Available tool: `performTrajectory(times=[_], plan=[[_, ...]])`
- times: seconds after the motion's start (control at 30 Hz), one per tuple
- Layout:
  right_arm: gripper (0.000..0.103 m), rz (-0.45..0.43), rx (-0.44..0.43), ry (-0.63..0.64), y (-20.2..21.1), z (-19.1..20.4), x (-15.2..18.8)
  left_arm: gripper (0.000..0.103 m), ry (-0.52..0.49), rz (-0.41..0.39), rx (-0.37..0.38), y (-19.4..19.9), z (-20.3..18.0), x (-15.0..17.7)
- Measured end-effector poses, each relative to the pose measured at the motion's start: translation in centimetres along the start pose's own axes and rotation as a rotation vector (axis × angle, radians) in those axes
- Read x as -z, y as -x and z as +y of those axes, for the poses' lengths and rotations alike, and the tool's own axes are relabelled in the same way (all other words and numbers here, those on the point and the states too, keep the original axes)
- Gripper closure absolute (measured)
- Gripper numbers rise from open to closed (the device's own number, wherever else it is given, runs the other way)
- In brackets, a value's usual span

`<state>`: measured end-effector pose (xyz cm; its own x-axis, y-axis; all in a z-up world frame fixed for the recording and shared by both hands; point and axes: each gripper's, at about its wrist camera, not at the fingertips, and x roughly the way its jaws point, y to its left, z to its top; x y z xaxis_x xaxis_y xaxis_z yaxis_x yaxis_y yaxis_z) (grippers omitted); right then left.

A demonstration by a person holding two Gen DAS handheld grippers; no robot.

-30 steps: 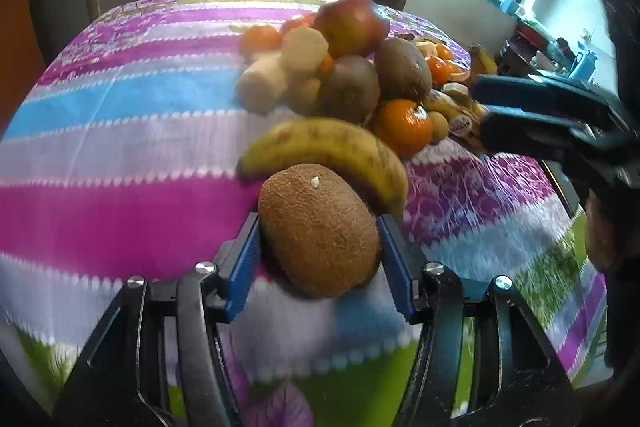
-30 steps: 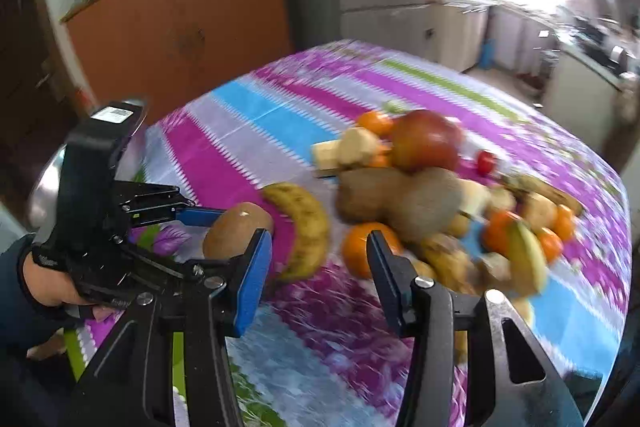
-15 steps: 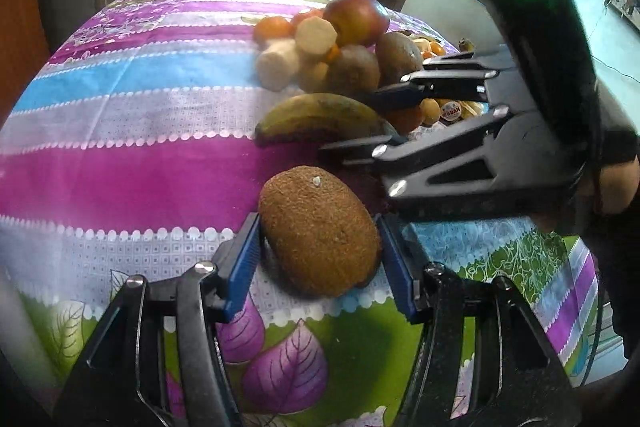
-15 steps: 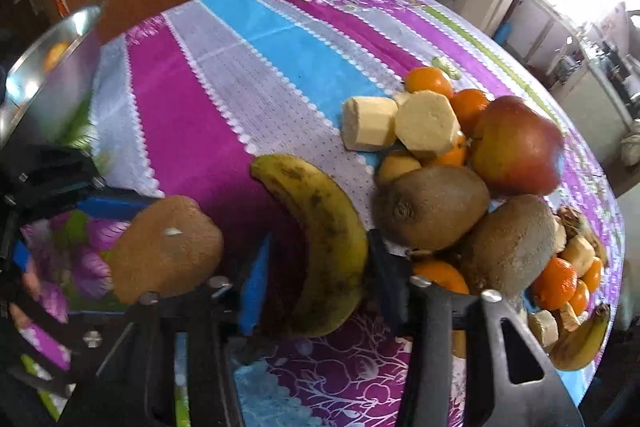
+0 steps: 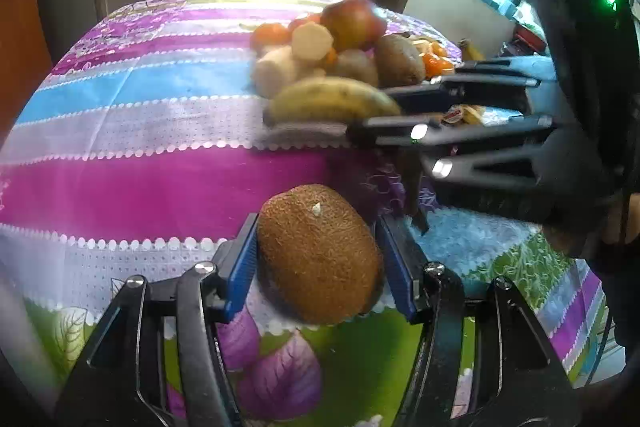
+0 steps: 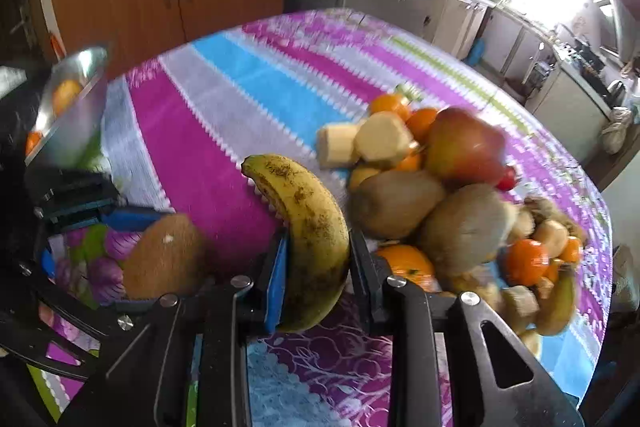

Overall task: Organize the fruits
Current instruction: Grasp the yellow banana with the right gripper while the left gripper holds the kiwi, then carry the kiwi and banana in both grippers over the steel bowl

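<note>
Over the table [image 5: 120, 131], the left gripper [image 5: 318, 259] holds a kiwi [image 5: 318, 253] and the right gripper [image 6: 318, 279] squeezes a banana [image 6: 308, 223], so next both fruits probably need a spot to go.

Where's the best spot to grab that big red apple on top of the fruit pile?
Probably the red apple is best pinched across its round middle, coming down from above. It sits on top of the pile, on the kiwis, with fruit crowding its sides, so only its upper half is free. Both grippers are busy now: the right gripper has the banana.
</note>
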<state>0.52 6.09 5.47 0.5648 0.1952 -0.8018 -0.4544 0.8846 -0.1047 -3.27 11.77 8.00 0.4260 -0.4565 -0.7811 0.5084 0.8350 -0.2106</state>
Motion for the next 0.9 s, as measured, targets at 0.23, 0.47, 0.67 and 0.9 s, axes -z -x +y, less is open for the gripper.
performTrajectory(times=[0.23, 0.47, 0.67, 0.9], plan=[[0.072, -0.124, 0.035, -0.043, 5.3, -1.0, -1.3, 0.045, -0.024, -0.104, 0.033, 4.4, -1.8, -0.5], [0.071, -0.263, -0.025, -0.062, 10.2, 0.6, -5.1, 0.045, -0.051, -0.265, -0.014, 12.8, -2.1, -1.3], [0.071, -0.332, -0.163, -0.03, 12.2, 5.0, -8.8, 0.045, 0.0, -0.373, -0.146, 20.2, 1.6, -0.7], [0.071, -0.307, -0.294, 0.076, 11.4, 12.8, -12.5, 0.045, 0.141, -0.38, -0.299, 24.7, 8.7, 2.5]])
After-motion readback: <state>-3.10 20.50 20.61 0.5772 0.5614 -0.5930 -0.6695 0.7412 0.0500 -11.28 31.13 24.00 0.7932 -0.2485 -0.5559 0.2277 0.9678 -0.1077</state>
